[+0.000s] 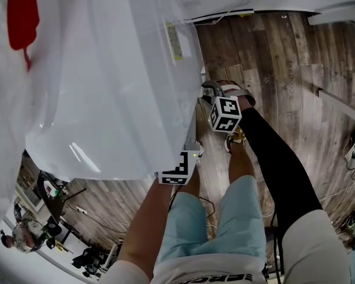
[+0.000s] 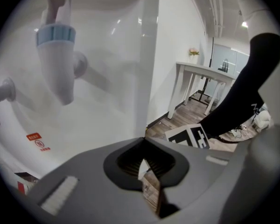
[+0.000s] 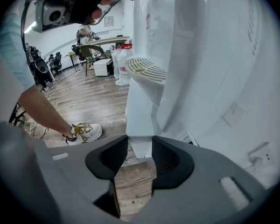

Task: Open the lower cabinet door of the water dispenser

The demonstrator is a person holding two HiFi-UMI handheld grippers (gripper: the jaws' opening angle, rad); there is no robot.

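The white water dispenser (image 1: 106, 81) fills the left of the head view, with its drip grille (image 3: 147, 66) showing in the right gripper view. The edge of its lower cabinet door (image 3: 141, 120) runs down as a narrow white slab between the pads of my right gripper (image 3: 140, 155), which is shut on it. My right gripper (image 1: 216, 112) sits beside the dispenser's front corner. My left gripper (image 2: 142, 169) is shut, with nothing clearly held, close to the dispenser front below the blue tap (image 2: 56, 36). In the head view only its marker cube (image 1: 177, 171) shows.
Wood floor (image 1: 272, 58) lies around the dispenser. The person's shoe (image 3: 84, 130) and leg stand close to the left of the door. Water bottles (image 3: 123, 59) stand behind, a white table (image 2: 200, 71) stands off to the side, and cables (image 1: 352, 188) trail along the floor.
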